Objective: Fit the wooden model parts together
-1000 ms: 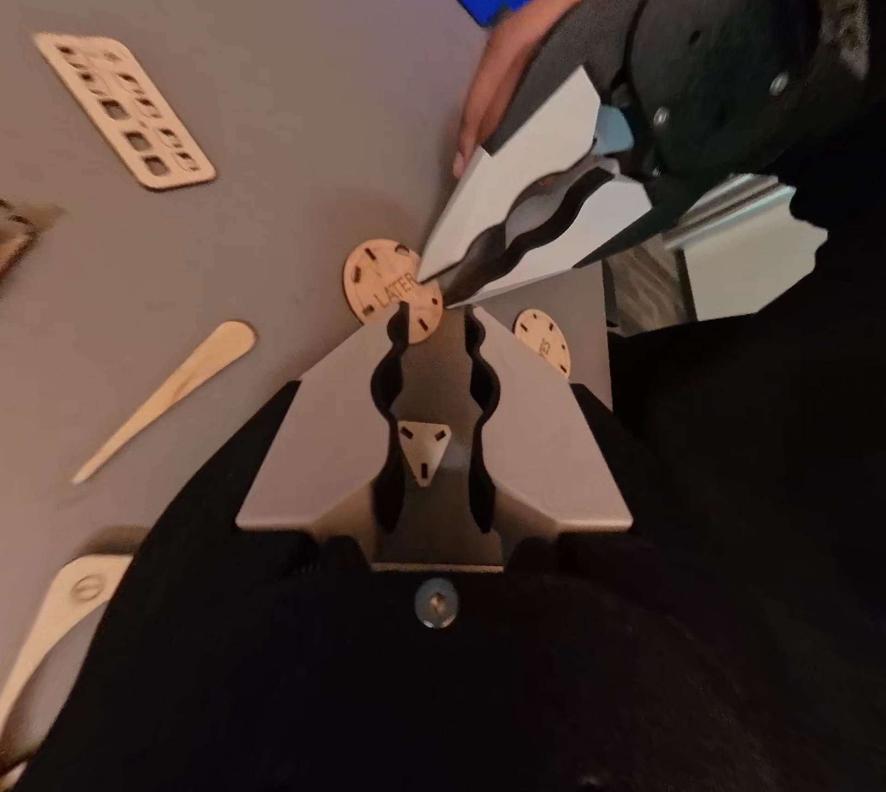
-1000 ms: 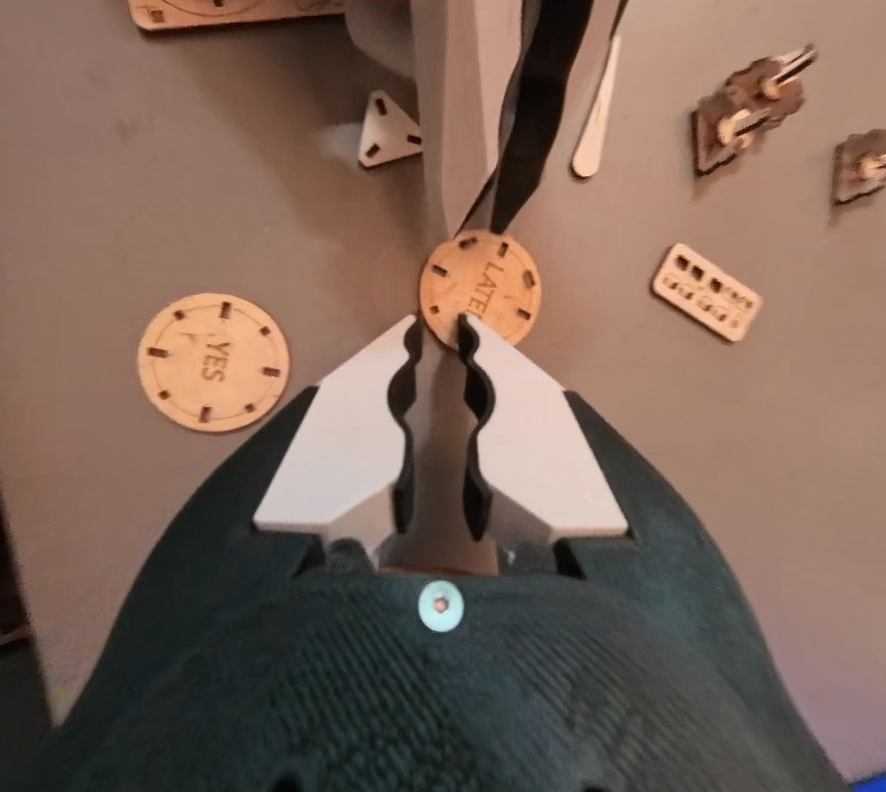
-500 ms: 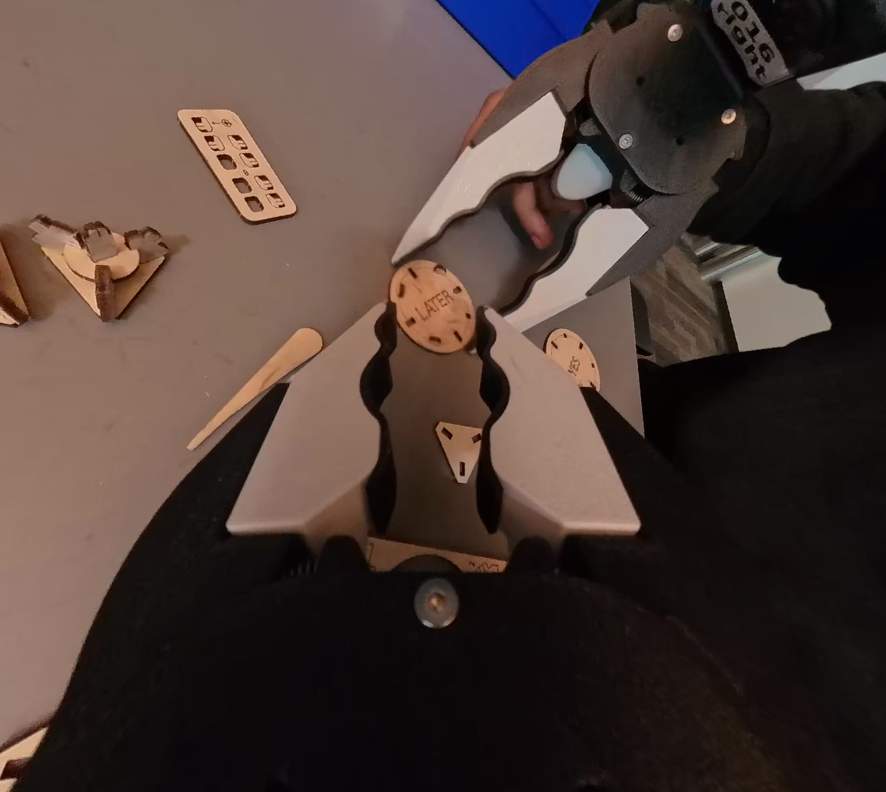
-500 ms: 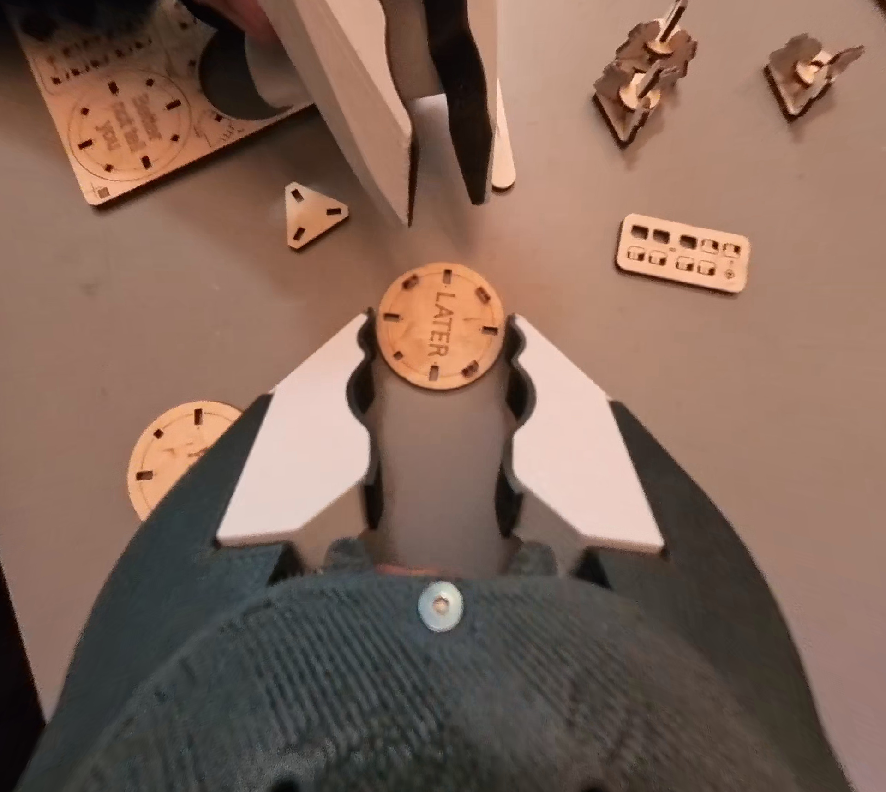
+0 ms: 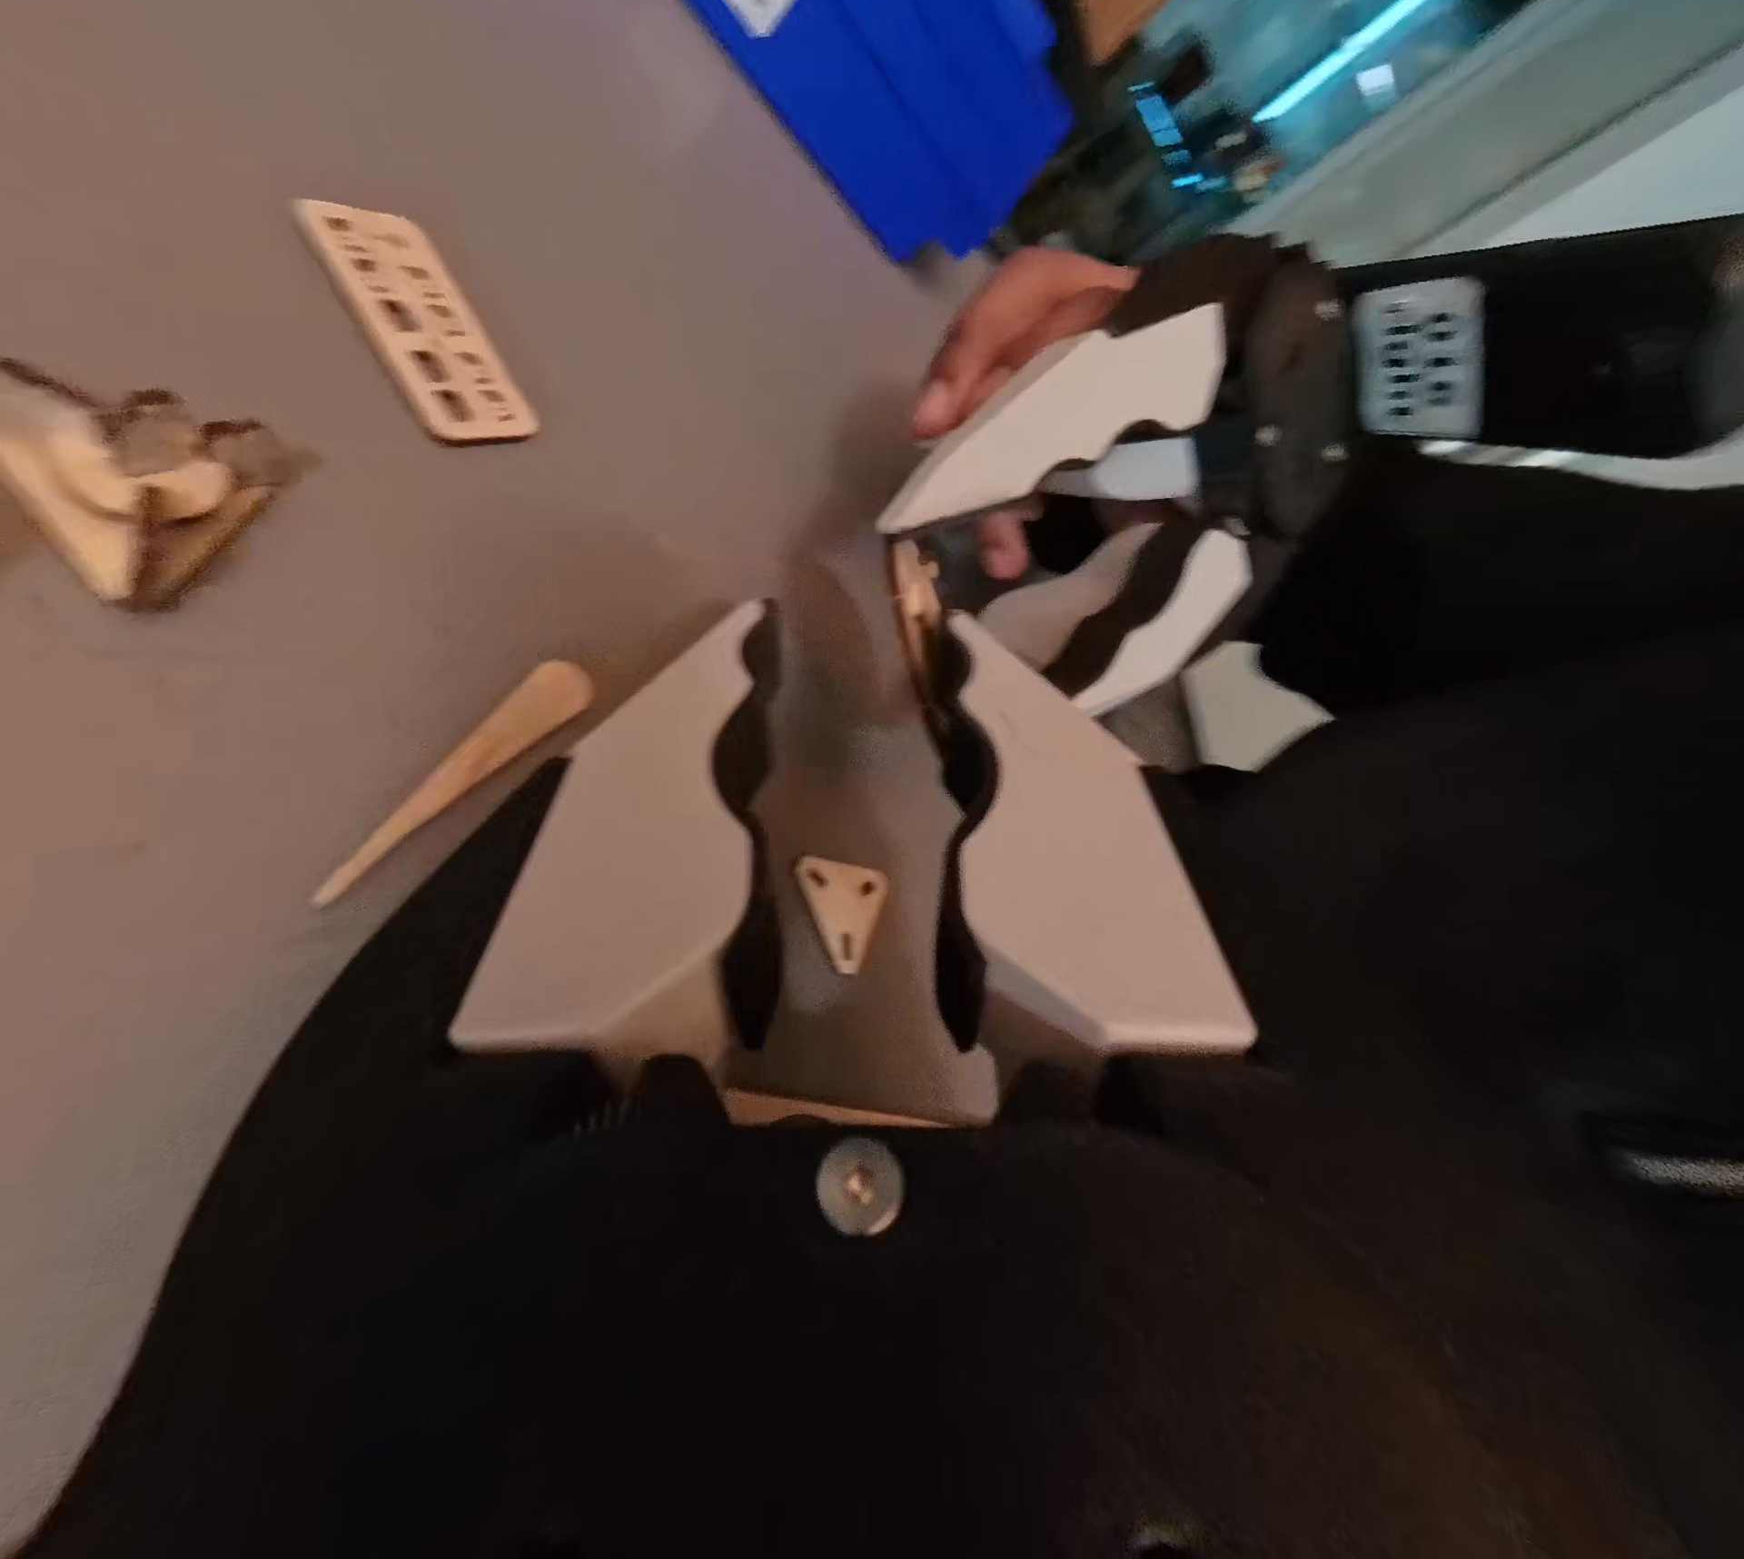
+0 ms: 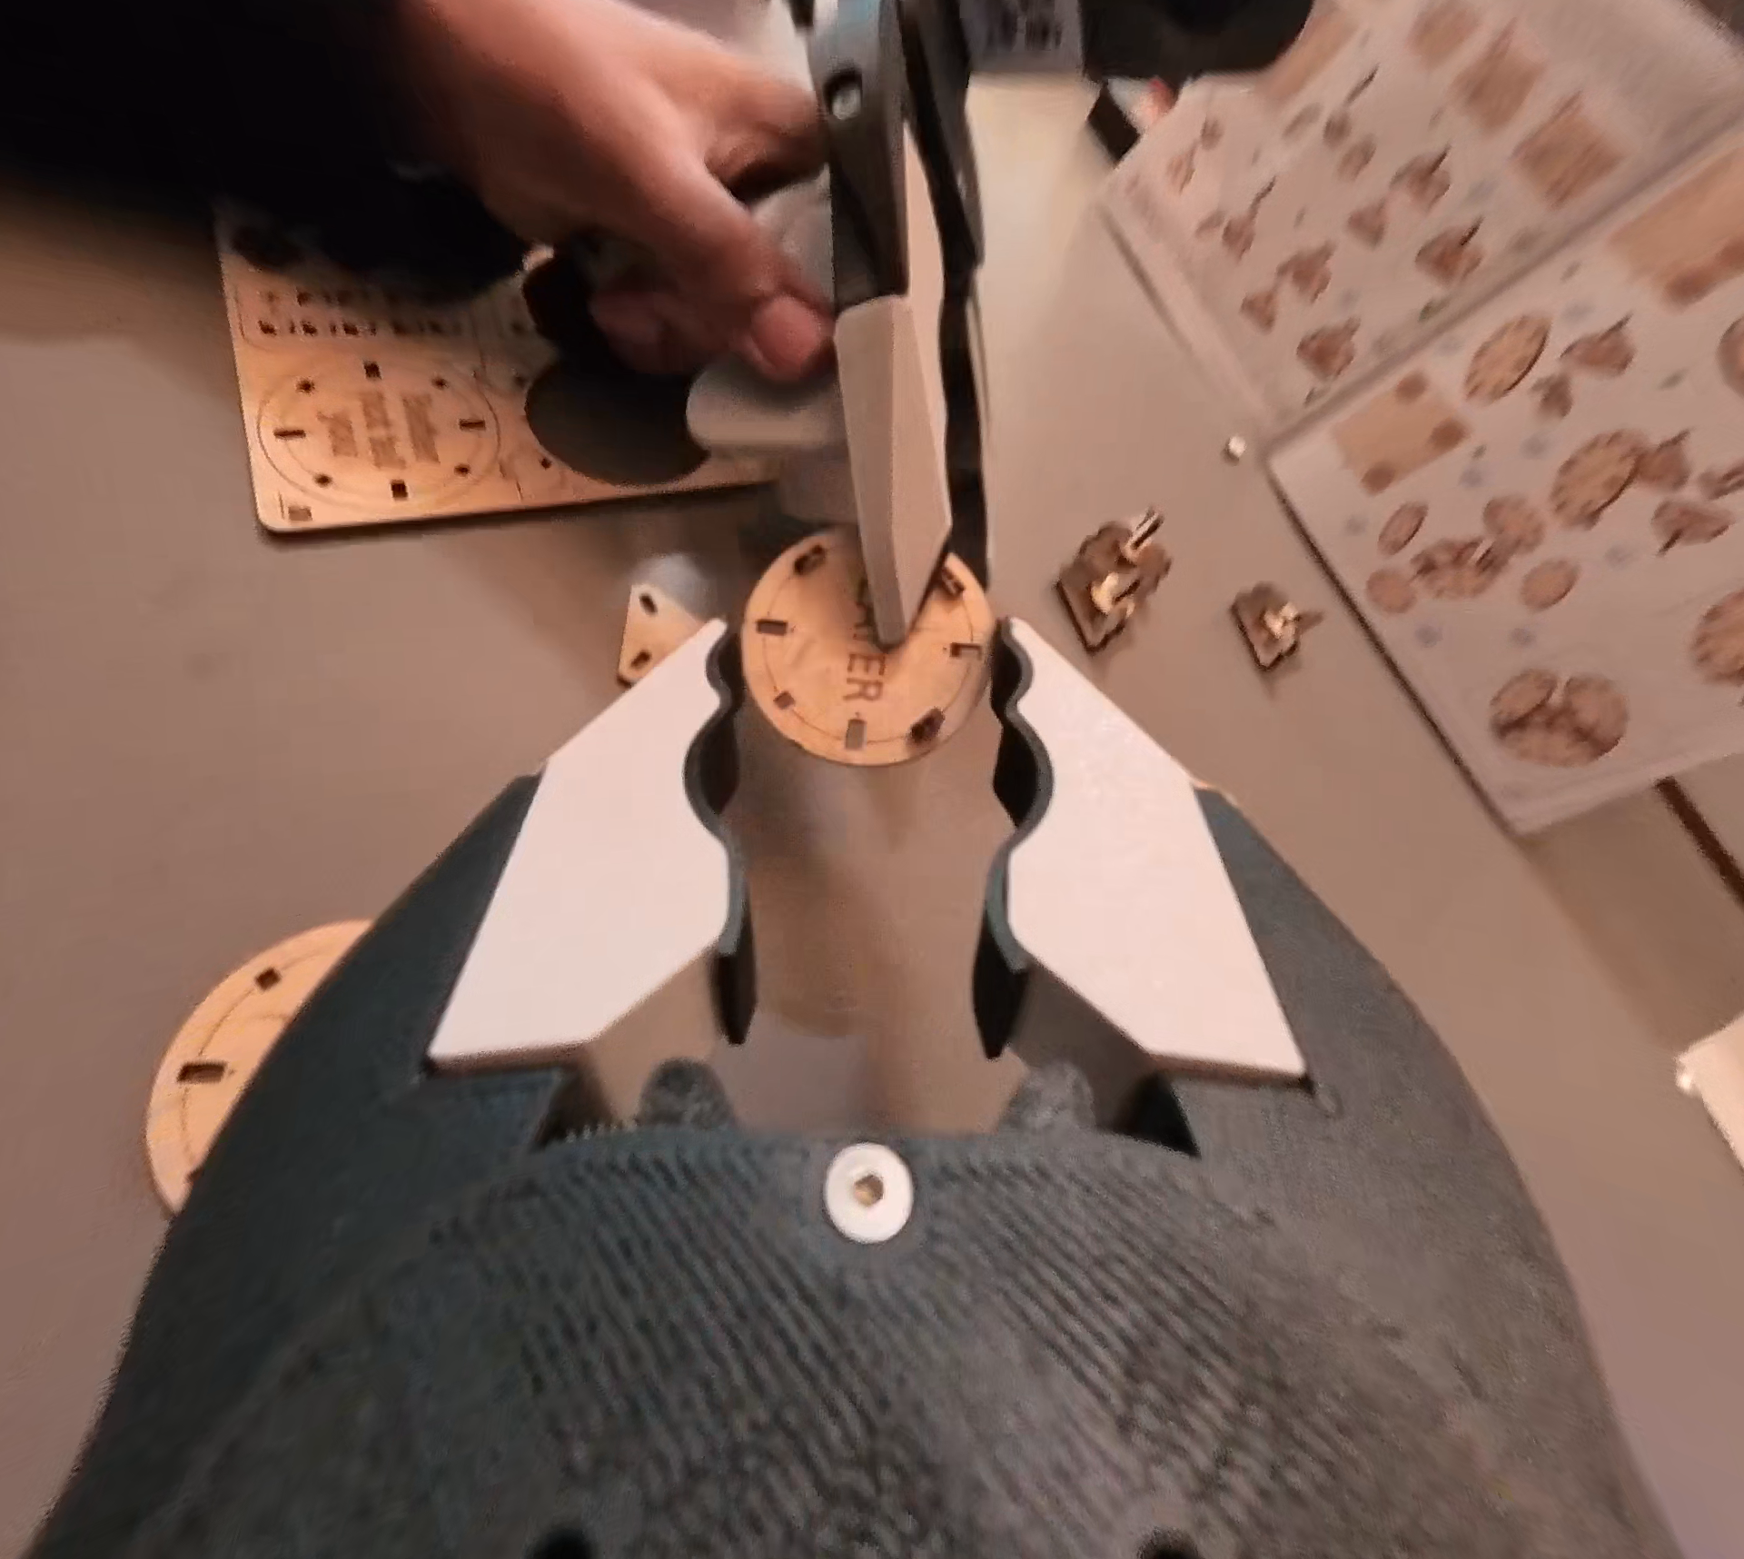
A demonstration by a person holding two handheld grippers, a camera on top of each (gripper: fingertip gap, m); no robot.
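Observation:
A round wooden disc (image 6: 849,692) with slots near its rim sits between my right gripper's (image 6: 863,645) fingertips, which press on its rim from both sides. It is tilted up off the grey table (image 6: 283,711). In the left wrist view the disc (image 5: 913,617) shows edge-on against the inner side of my left gripper's right finger (image 5: 972,664). My left gripper (image 5: 854,622) is open, with one finger on each side of the disc. One of its fingers (image 6: 892,475) crosses the disc's face.
Small wooden triangle (image 5: 843,910), pointed wooden stick (image 5: 462,777) and slotted plate (image 5: 415,320) lie near. A second disc (image 6: 245,1051), a cut-out wooden sheet (image 6: 406,428), small assemblies (image 6: 1114,579), picture sheets (image 6: 1510,381) and a blue bin (image 5: 849,22) stand around.
My right jaws opened wide and came around the disc's rim. The disc went from flat on the table to tilted up. My left gripper swung round to straddle it edge-on.

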